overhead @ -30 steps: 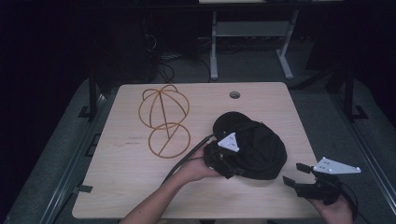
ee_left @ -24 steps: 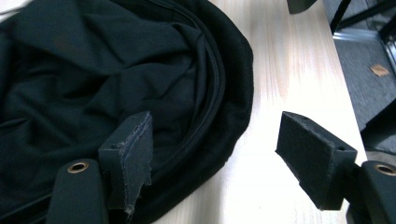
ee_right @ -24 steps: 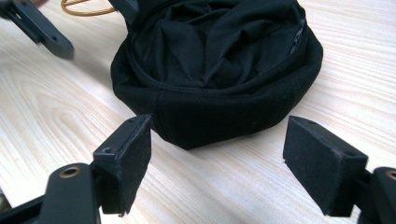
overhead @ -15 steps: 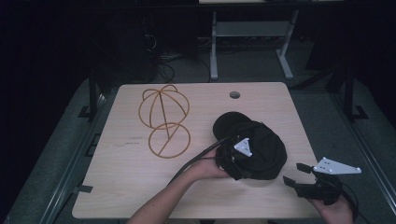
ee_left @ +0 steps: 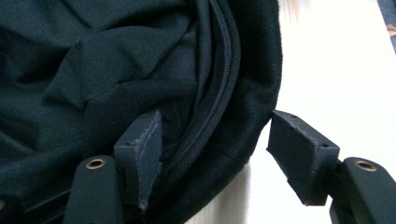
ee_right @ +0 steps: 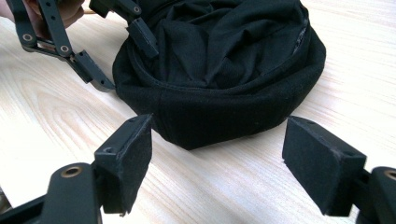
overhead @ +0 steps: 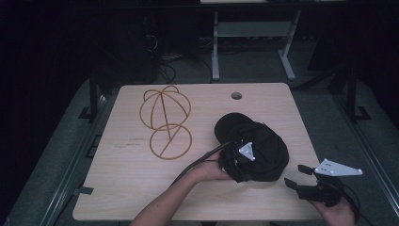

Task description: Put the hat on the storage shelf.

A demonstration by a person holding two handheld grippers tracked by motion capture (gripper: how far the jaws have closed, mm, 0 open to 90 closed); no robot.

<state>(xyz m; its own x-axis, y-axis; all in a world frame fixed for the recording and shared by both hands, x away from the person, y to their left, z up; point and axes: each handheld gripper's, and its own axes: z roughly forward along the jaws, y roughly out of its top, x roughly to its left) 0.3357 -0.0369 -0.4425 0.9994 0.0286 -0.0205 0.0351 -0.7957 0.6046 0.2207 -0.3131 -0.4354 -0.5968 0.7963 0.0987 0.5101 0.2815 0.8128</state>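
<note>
A black cap [overhead: 266, 141] lies upside down on the right half of the wooden table [overhead: 131, 188]. My left gripper [overhead: 235, 165] is at the cap's near left rim. In the left gripper view, one pad [ee_left: 140, 156] sits inside the cap [ee_left: 116, 70] and the other pad [ee_left: 299, 156] stands off outside it. The rim is between the jaws, which have just been closing and do not press on it. My right gripper [overhead: 296, 176] rests open near the table's front right corner. It faces the cap [ee_right: 224, 60] with nothing between its pads [ee_right: 128, 158].
An orange wire frame shaped like a cap [overhead: 164, 122] lies on the left half of the table. A round cable hole [overhead: 236, 95] sits near the far edge. Desk legs and cables stand on the dark floor beyond.
My left gripper has moved right and down along the cap to its near rim, and its jaws have narrowed around that rim. The right gripper has stayed where it was.
</note>
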